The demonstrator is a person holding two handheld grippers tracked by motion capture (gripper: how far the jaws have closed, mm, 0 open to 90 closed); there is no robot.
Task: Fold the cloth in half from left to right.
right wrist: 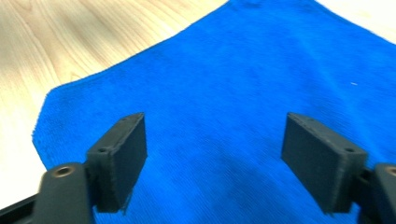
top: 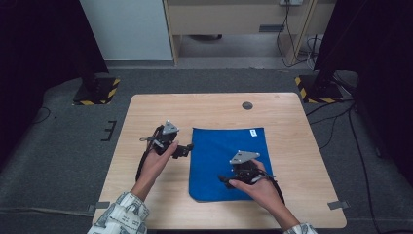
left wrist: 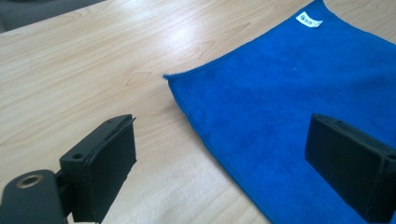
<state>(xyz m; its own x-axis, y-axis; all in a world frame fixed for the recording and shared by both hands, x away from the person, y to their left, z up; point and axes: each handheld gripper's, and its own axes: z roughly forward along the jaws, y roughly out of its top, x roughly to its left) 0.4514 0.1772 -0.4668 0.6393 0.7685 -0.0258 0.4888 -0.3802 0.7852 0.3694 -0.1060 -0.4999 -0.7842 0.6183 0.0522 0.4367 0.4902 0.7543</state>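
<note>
Both jaws spread, pinching nothing: left gripper (top: 187, 148) at blue cloth (top: 226, 156) edge, right gripper (top: 225, 179) over it (thin edge flat on the desk (top: 282, 122); jaws may skid, bunching it).

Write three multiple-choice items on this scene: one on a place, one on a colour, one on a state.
1. Where does the white tag sit on the cloth? A far right corner; B near left corner; C centre.
2. What colour is the cloth? A red; B blue; C green.
3. How do the left gripper's fingers stand? A clamped on the cloth; B open, over the cloth's left edge; C holding a cup.

Key: 1 A, the high view shows the tag there. 2 B, plain in every view. 3 B, the left gripper view shows a wide gap with nothing pinched.
</note>
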